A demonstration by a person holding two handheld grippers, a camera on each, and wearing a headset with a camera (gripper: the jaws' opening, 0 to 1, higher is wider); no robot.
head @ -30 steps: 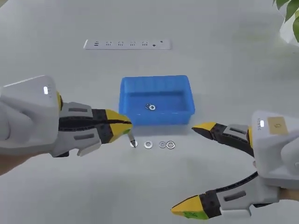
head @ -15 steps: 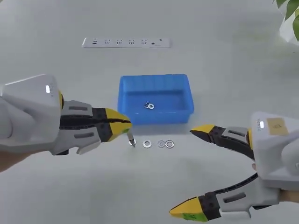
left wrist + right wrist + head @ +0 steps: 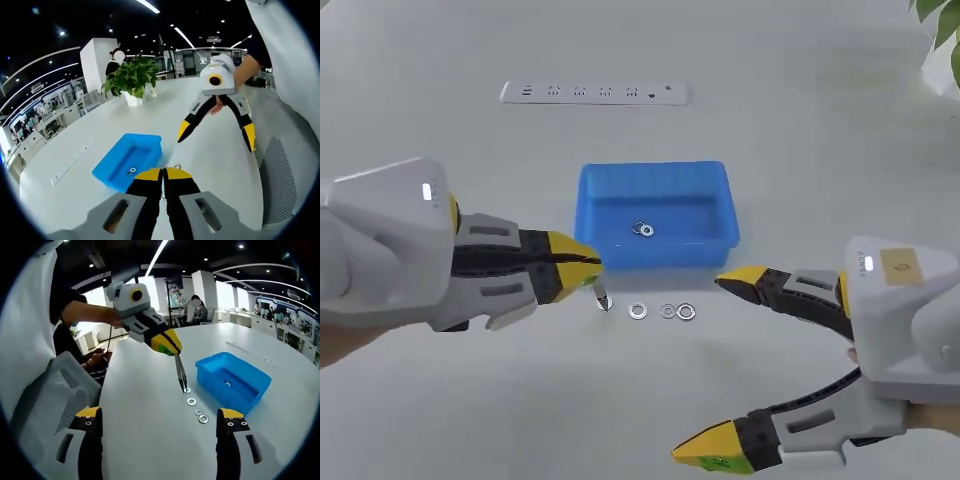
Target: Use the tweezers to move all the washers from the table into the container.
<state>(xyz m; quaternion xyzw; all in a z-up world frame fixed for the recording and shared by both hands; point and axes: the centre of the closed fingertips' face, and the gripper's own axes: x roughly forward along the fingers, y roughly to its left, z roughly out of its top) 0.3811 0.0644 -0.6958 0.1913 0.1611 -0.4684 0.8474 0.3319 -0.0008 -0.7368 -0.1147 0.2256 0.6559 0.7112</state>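
My right gripper [image 3: 703, 367] hangs nearest me, jaws spread wide and empty. My left gripper [image 3: 588, 268] is clamped on the tweezers [image 3: 180, 372]; their tips are down at the leftmost of the washers [image 3: 638, 311], which lie in a row on the table [image 3: 620, 400] just before the blue container [image 3: 655, 254]; at least one lies inside it already. I judge a pick-up is in hand; next, the tips must pinch that washer, lift it, and clear the near wall.
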